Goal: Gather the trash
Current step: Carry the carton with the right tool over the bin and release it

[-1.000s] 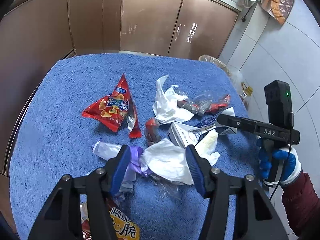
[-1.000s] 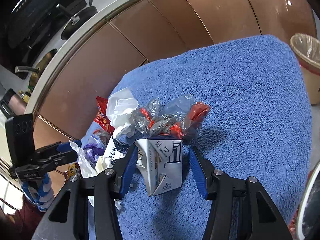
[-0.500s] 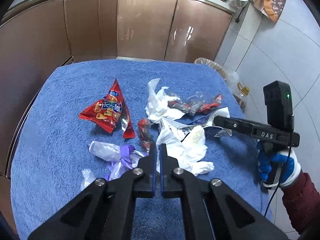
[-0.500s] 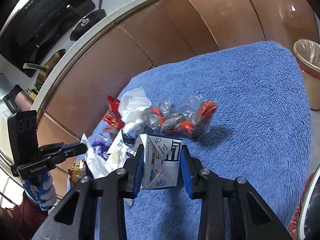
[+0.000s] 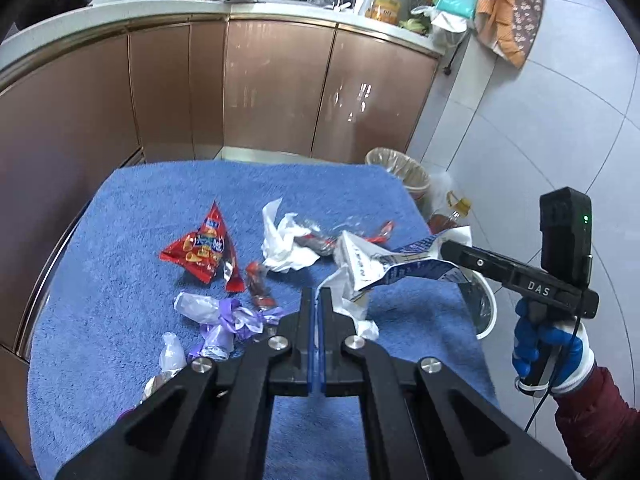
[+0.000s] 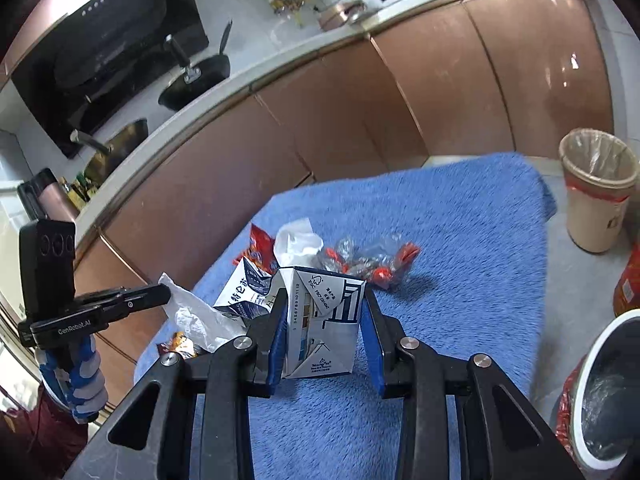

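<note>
The right gripper [image 6: 324, 336] clamps a white-and-blue carton [image 6: 320, 320] printed "FSC", lifted above the blue towel [image 6: 460, 240]. The left gripper [image 5: 320, 300], marked "GenRobot.AI", pinches white tissue [image 5: 352, 300]. Beyond lie a red snack bag [image 5: 200, 250] and a lined bin [image 6: 596, 192].

cartons: 2 [image 6: 320, 332] | bins: 2 [image 6: 596, 196]; red chip bags: 1 [image 5: 202, 250]
</note>
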`<state>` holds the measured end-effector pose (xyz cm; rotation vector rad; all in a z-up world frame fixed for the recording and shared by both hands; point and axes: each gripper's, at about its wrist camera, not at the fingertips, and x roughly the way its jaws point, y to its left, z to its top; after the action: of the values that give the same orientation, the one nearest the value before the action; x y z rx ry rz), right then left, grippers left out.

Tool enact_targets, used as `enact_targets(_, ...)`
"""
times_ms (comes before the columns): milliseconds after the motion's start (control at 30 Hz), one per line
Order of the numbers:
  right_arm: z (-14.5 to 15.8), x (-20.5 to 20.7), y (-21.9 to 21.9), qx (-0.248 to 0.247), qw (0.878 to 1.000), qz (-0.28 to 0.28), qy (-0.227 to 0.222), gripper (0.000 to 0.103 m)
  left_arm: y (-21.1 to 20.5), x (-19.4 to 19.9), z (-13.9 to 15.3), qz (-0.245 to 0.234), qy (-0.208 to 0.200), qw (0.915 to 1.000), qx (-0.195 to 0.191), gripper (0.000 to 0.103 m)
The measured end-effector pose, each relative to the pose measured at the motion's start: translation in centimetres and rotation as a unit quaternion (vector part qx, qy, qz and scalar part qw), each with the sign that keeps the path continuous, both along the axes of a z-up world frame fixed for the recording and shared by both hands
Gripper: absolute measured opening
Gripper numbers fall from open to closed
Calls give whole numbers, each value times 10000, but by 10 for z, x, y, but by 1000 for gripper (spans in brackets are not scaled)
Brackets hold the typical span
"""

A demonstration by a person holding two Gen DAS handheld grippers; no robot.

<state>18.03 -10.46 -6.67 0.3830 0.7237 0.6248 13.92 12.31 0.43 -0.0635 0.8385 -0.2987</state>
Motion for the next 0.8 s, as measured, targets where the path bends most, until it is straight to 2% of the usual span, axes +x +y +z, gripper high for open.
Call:
enact_targets(267,20,-37,-57,128,9965,-809,-190,34,-20,-13,29,-115,-254,9996,0,1)
enact_targets(467,32,-61,-103,-243,9869,-1561,-321,34,-66,-10,42,-520,-348,9980,-2,1)
enact_targets(600,32,-76,-133,-763,9736,-2127,-336,34,-108,-3,47,-885,-386,9953,-85,1)
enact_targets(800,12,-87,-175,-1625,9440,-2869,-124,34,-194,20,40,-1496,-273,9880,-254,1)
